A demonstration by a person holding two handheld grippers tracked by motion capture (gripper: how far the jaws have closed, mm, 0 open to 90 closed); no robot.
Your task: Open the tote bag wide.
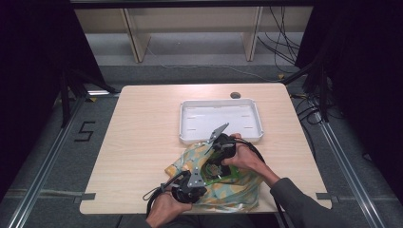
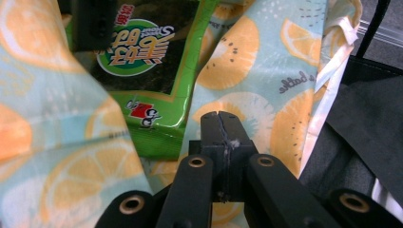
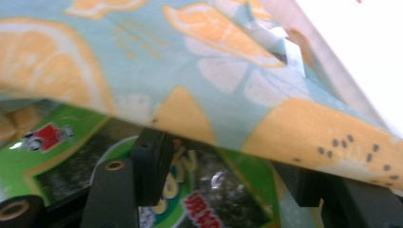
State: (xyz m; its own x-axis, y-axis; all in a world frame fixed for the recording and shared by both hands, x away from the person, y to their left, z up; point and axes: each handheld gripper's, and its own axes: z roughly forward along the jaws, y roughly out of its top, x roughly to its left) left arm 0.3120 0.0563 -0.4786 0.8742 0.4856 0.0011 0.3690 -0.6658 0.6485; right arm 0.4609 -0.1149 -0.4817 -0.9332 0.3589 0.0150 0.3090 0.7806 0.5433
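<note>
1. Cloth bag point(image 1: 228, 187) printed with orange slices lies crumpled on the near part of the wooden table point(image 1: 142, 137), just in front of a white tray point(image 1: 221, 108) that sits toward the far right.
2. High view: the left gripper point(image 1: 190, 186) is at the bag's near left edge, and the right gripper point(image 1: 222, 151) is at its far side, close to the tray; a green snack packet point(image 1: 223, 172) shows between them, partly tucked in the fabric.
3. Left gripper view: its jaws are pressed together with the bag's fabric point(image 2: 247, 71) right under them; whether they pinch it I cannot tell. The packet point(image 2: 147, 61) lies just beyond, with its round label readable, a detail the high view loses.
4. Right gripper view: jaws spread apart, reaching under a fold of the bag point(image 3: 199, 80) and over the packet point(image 3: 199, 190); the right-hand jaw is partly covered by fabric.
</note>
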